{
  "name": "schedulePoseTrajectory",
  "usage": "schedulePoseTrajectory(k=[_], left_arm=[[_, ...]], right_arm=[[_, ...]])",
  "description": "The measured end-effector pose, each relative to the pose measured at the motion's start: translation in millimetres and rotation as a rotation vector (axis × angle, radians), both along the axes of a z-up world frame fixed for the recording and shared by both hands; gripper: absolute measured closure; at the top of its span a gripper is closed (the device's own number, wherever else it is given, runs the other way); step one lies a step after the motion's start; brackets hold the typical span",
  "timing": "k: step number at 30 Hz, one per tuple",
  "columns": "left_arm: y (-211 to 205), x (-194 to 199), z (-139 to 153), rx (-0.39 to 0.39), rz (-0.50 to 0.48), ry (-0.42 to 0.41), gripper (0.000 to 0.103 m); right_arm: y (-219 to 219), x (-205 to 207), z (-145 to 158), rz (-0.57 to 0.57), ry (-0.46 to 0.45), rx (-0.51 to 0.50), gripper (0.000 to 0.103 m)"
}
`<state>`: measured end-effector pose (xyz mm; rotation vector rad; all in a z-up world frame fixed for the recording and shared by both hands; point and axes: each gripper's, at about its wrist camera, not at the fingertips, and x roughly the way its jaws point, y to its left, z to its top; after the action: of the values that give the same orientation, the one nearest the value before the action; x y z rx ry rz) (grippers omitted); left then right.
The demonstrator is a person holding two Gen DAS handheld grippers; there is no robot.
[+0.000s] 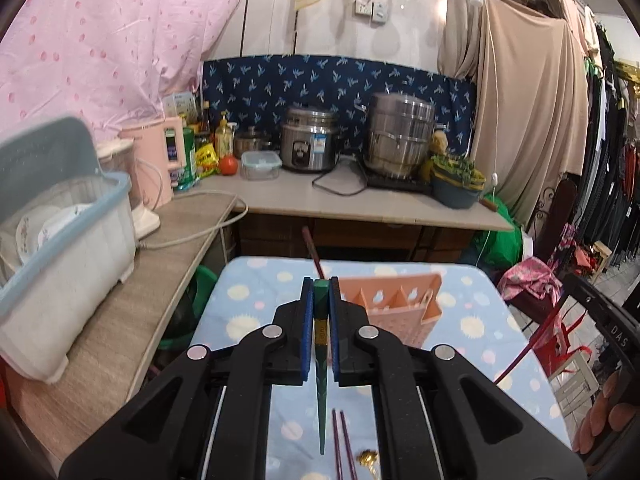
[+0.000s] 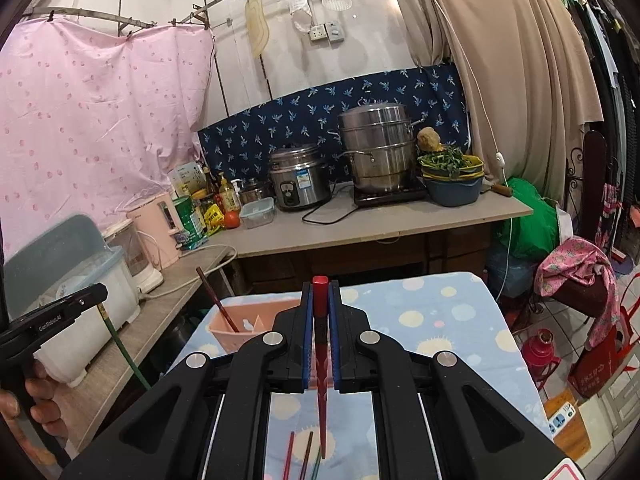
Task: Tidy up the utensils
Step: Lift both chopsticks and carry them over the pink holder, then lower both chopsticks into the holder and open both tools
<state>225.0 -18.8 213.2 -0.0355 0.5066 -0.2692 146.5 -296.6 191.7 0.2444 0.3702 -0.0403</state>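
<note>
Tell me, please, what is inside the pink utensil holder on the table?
One dark red chopstick stands tilted in the pink utensil holder. The right hand-held gripper covers the holder's other compartments, so those cannot be judged.

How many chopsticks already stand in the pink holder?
1: a dark red chopstick leaning in the pink utensil holder, left compartment in the right wrist view. The holder's depths are partly hidden.
</note>
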Motion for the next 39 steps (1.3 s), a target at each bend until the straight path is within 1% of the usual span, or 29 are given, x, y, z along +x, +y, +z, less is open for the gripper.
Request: schedulePoseTrajectory(k=[2,6,9,12,14,18,23,27,29,32,36,39], left_arm=[[-0.1,5.3,14.3,-0.019,0.001,-0.023,0.096],[-5.5,18.9,47.5,-0.045,0.022,-0.103,0.096],[-10.3,30.2,65.2,-0.072,0.032,-0.153,0.096],[-14.3,43.2,74.8,-0.098,0.045,-0.19,0.096],[-17.6,54.2,75.5,-0.104,0.052,-0.196,0.096],[-23.6,75.2,64.7,-0.103,0.074,-0.195,0.096],[-26.4,96.5,47.0,-0.116,0.087,-0.161,0.096],[-28.8,104.4,40.5,-0.1,0.092,-0.153,0.096],[-28.4,106.6,38.8,-0.107,0.084,-0.139,0.096],[-27.6,105.6,45.6,-0.122,0.071,-0.147,0.096],[-30.2,99.8,64.1,-0.123,0.058,-0.192,0.096],[-33.7,98.8,71.4,-0.122,0.048,-0.215,0.096]], right_arm=[[-1.0,9.8,12.2,0.007,-0.03,0.01,0.096],[-3.8,34.4,37.6,0.02,-0.095,0.046,0.096],[-3.1,53.0,55.7,0.016,-0.144,0.062,0.096],[0.1,68.8,68.1,0.009,-0.186,0.069,0.096],[4.2,81.5,70.8,0.005,-0.195,0.074,0.096],[10.7,104.5,62.4,0.007,-0.178,0.074,0.096],[15.6,127.4,35.3,0.02,-0.118,0.083,0.096],[19.4,137.7,11.8,0.03,-0.067,0.061,0.096],[19.5,141.5,2.9,0.032,-0.046,0.058,0.096],[18.8,143.6,-2.7,0.036,-0.034,0.057,0.096],[18.6,144.6,-7.0,0.039,-0.03,0.055,0.096],[17.8,146.8,-14.2,0.039,-0.014,0.055,0.096]])
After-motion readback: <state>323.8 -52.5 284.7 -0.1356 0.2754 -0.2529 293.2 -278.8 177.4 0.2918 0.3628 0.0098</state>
